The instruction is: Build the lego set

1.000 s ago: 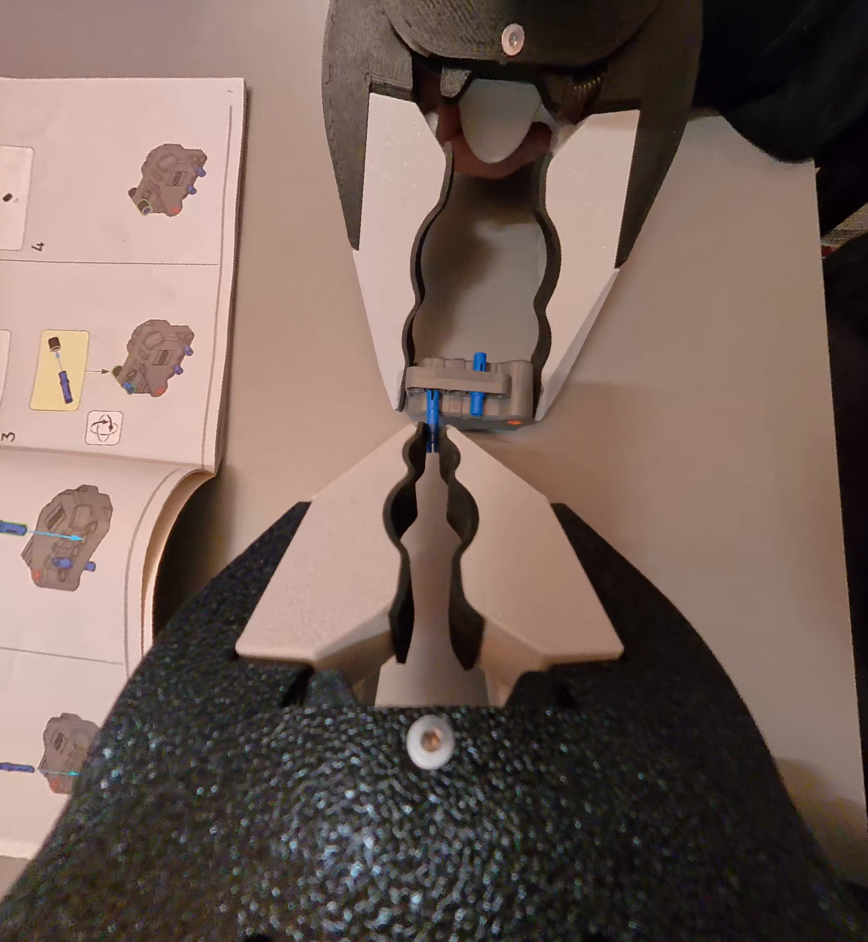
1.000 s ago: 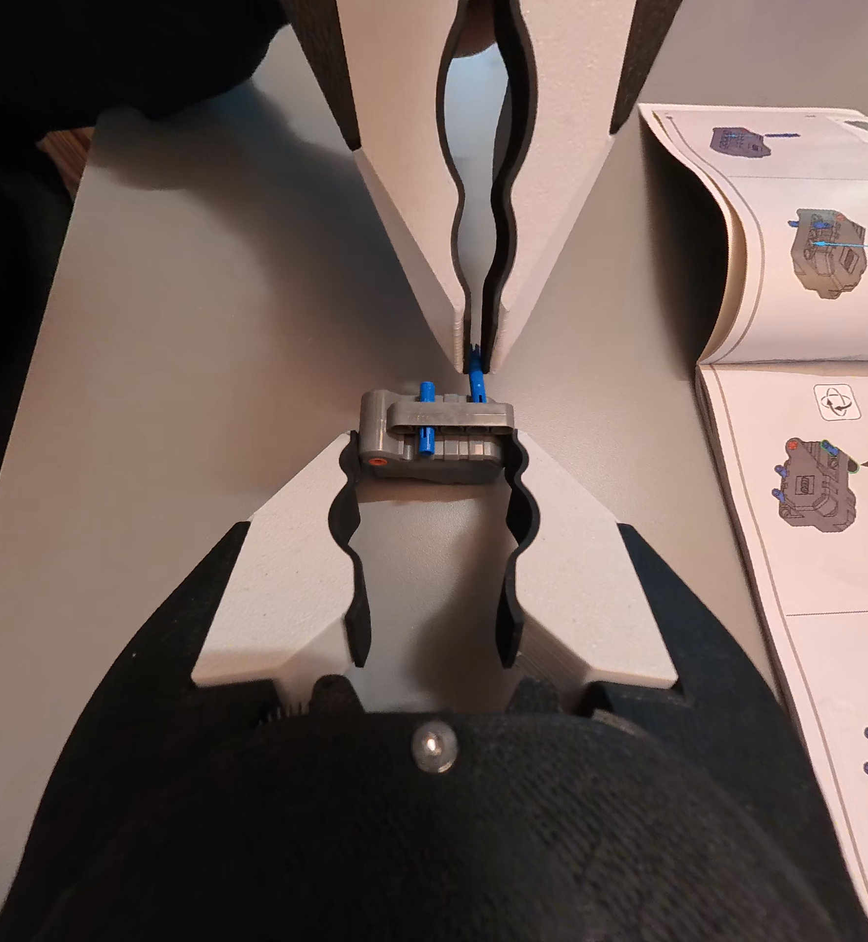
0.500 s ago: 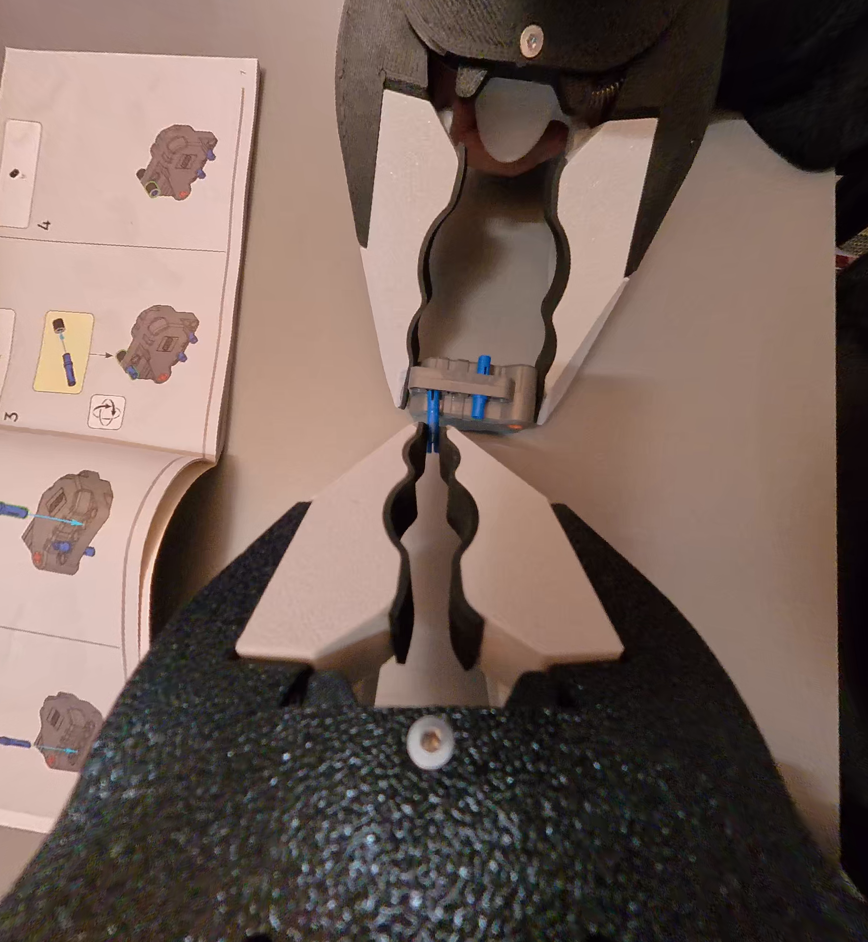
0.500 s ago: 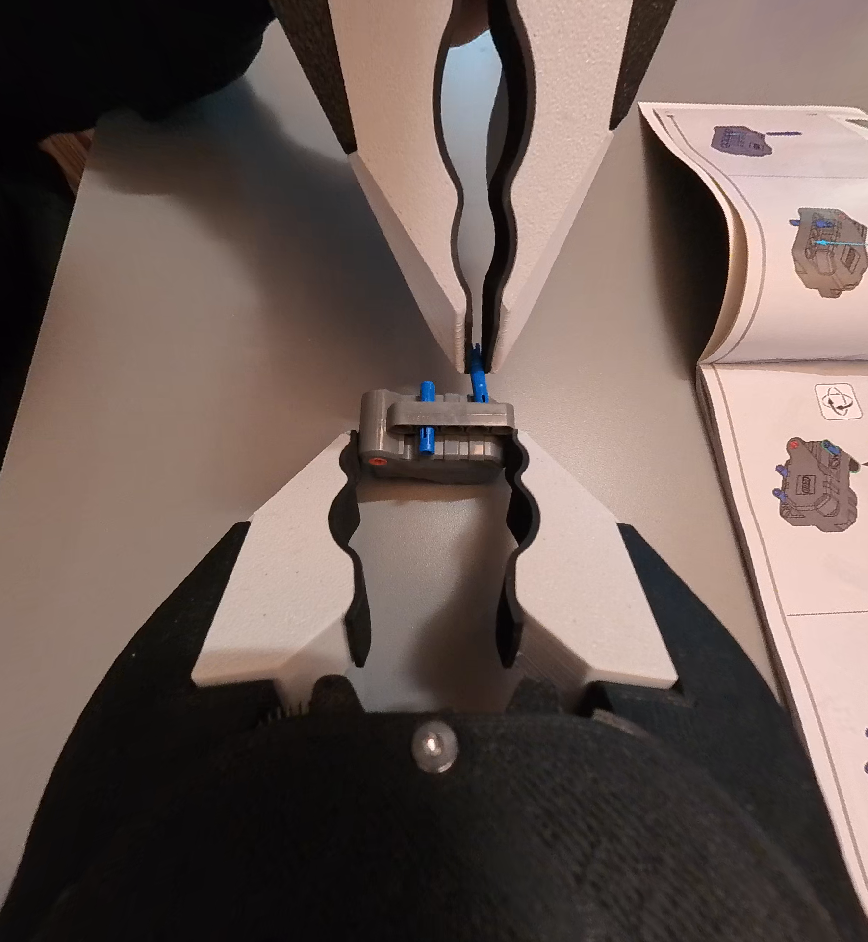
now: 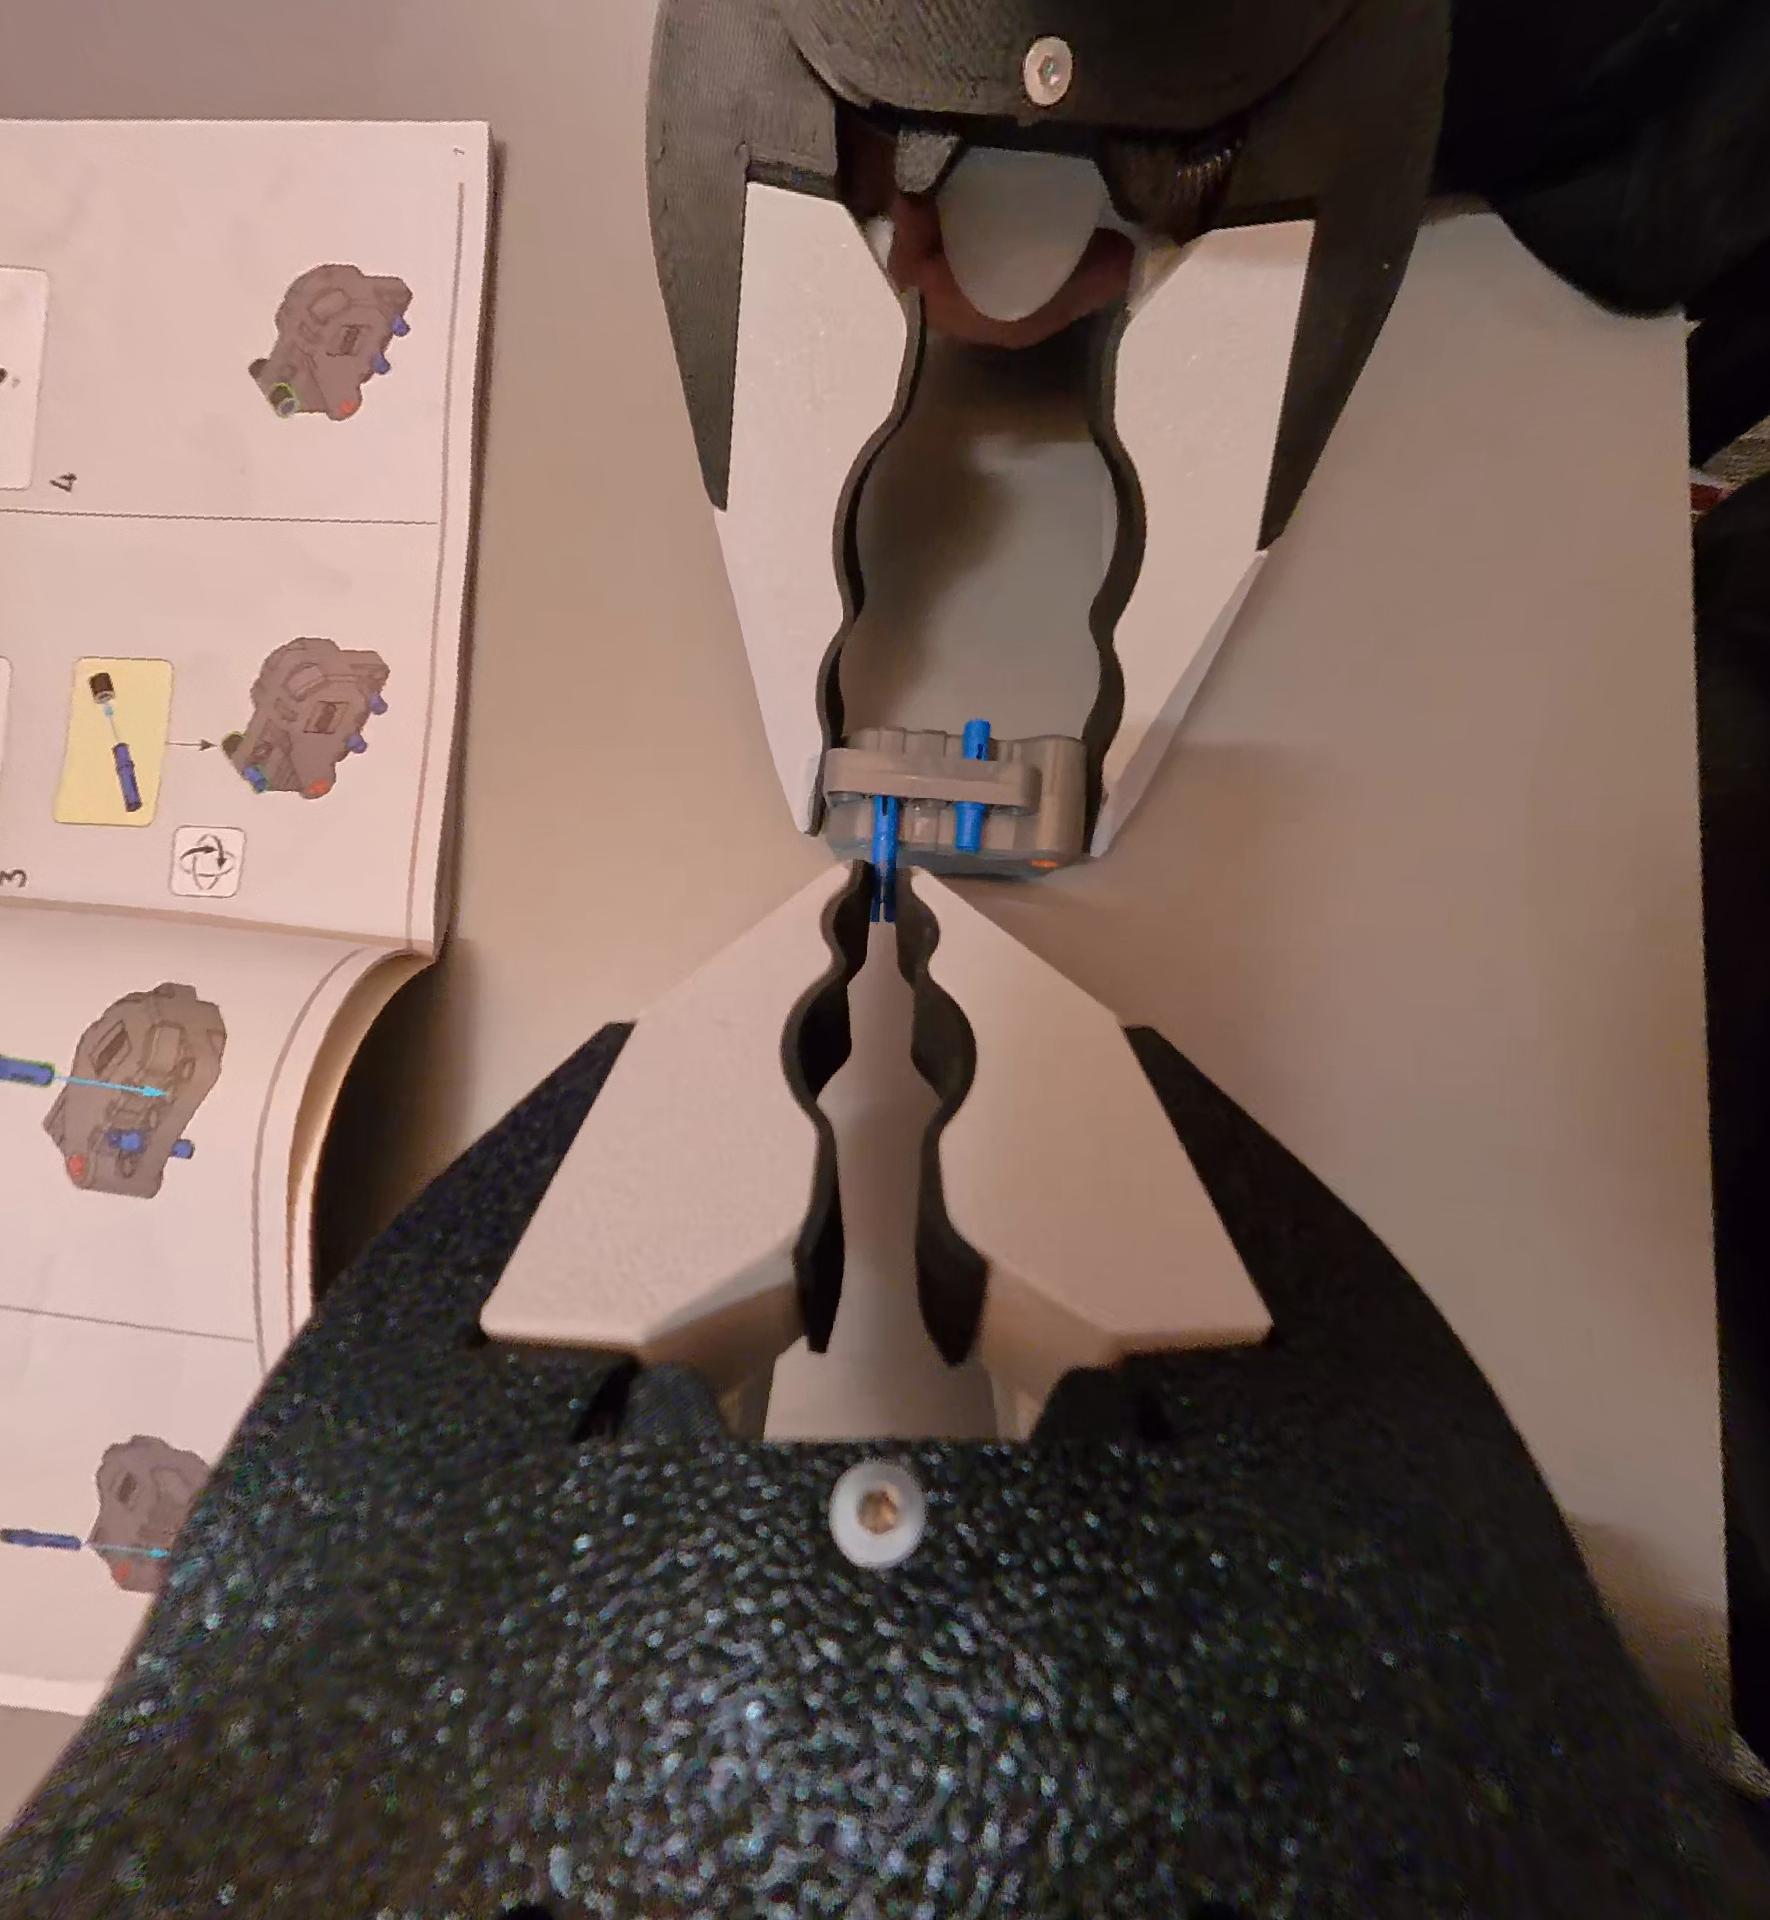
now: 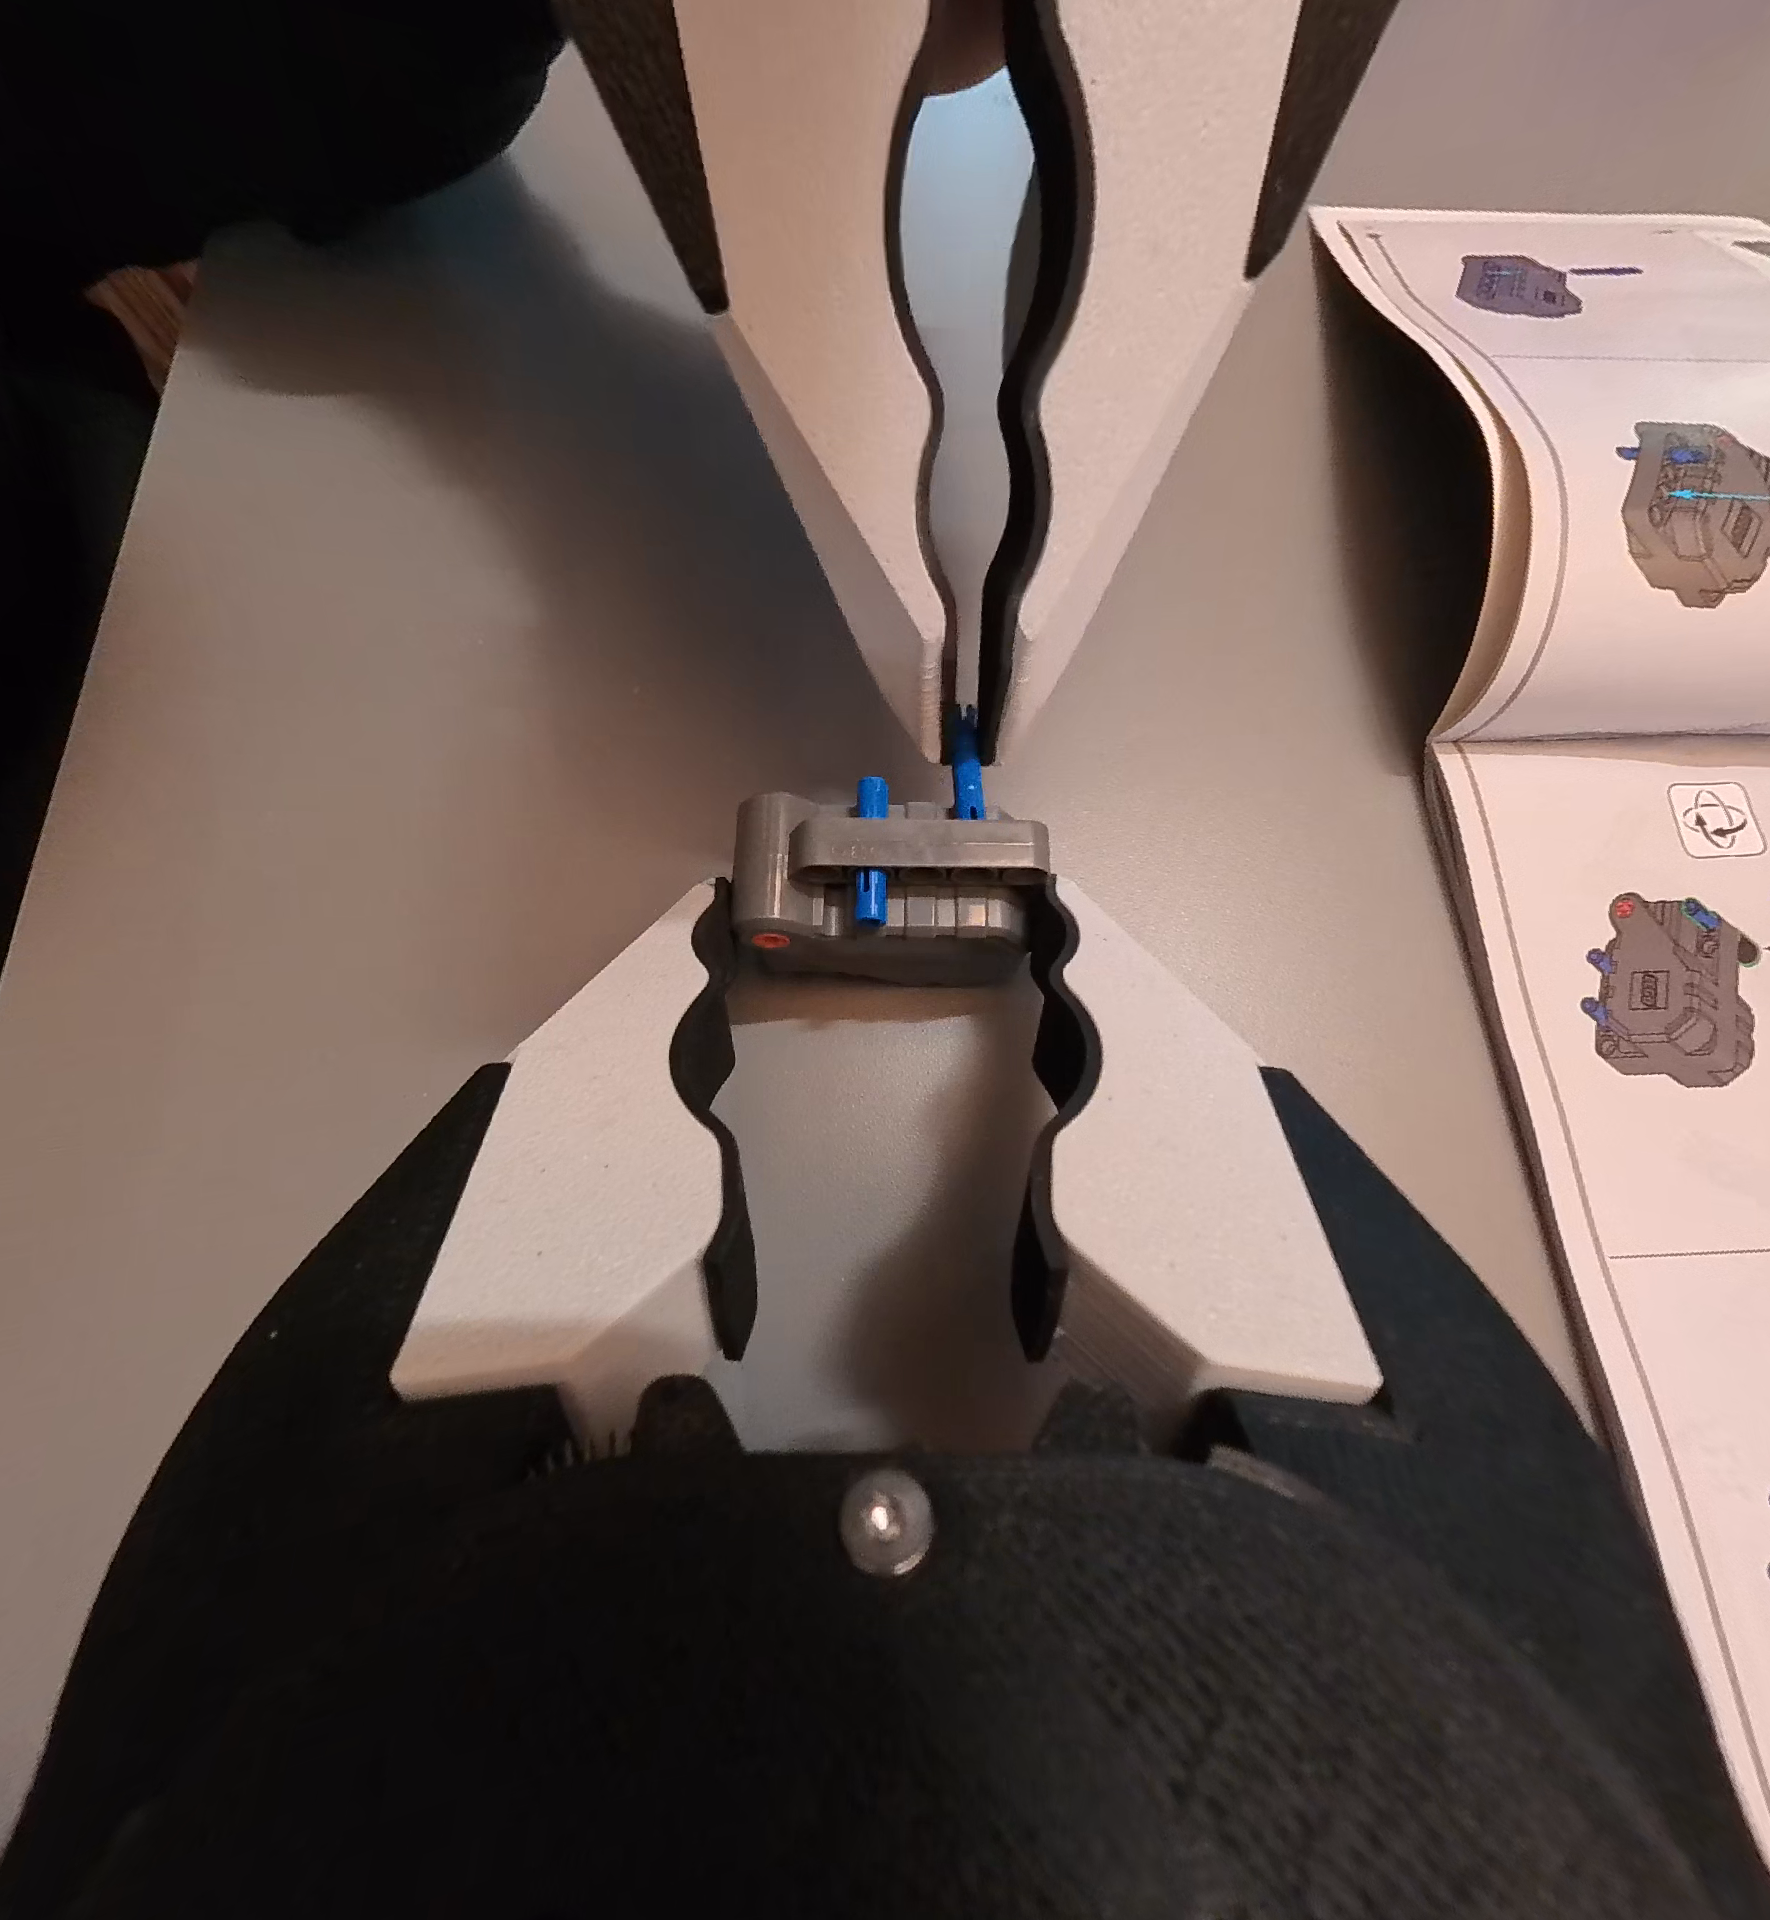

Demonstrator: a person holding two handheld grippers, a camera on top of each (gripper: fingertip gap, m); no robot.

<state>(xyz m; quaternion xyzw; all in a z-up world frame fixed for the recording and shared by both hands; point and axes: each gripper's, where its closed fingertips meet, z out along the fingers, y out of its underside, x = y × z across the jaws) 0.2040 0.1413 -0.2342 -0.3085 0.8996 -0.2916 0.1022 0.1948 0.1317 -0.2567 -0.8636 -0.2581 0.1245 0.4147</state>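
While your left gripper (image 5: 883,902) pinches the blue pin (image 5: 882,858), you are pressing it into the grey block (image 6: 886,902).

Booklet (image 5: 185,727) lies left; the right gripper (image 6: 886,940), jaws clamped on the block above the bench (image 6: 393,727), should stay rigid. Push straight, without twisting.

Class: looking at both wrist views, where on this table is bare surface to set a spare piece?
Bare table lies on the side away from the instruction booklet. It is crowded at centre, where the left tool pinches a blue pin and the right tool clamps the grey block.
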